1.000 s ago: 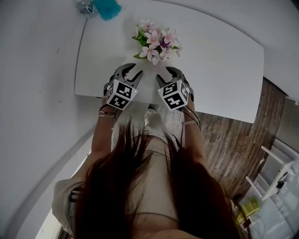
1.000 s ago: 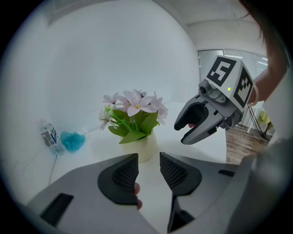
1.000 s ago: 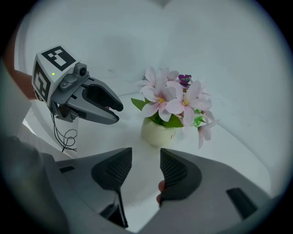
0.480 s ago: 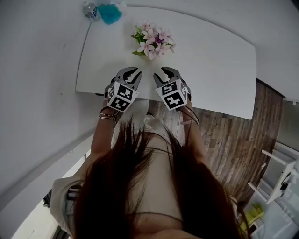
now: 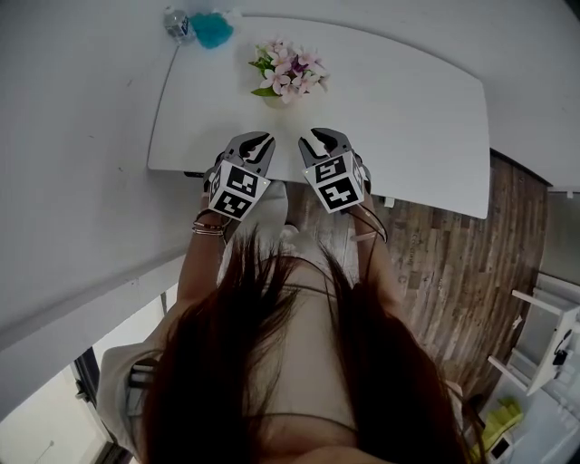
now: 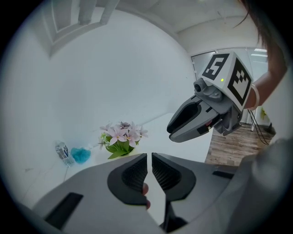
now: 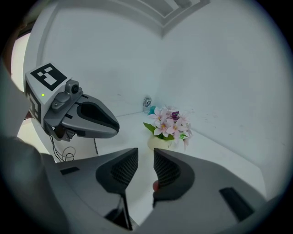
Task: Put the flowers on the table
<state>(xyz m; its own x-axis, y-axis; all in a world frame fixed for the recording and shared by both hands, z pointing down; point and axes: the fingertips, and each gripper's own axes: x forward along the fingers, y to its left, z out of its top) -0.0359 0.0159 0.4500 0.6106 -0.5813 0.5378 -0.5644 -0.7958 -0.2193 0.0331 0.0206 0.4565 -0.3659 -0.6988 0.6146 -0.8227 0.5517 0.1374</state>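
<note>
The flowers (image 5: 288, 72), pink blooms with green leaves in a small pale pot, stand on the white table (image 5: 417, 118) near its far left part. Both grippers hover side by side over the table's near edge, short of the flowers and apart from them. My left gripper (image 5: 260, 139) is closing, with only a thin slit left and nothing between its jaws. My right gripper (image 5: 316, 138) is also closing, with a wider gap and nothing in it. In the left gripper view the flowers (image 6: 121, 137) lie beyond the left gripper (image 6: 149, 157). In the right gripper view the flowers (image 7: 170, 123) stand ahead of the right gripper (image 7: 145, 155).
A small plastic bottle (image 5: 174, 20) and a blue fluffy object (image 5: 211, 27) sit at the table's far left corner against the white wall. Wooden floor (image 5: 453, 263) runs to the right of the table. The person's hair and body fill the lower head view.
Both grippers' jaws have narrowed, the left almost to touching. The grippers now sit farther back from the flowers, over the table's near edge.
</note>
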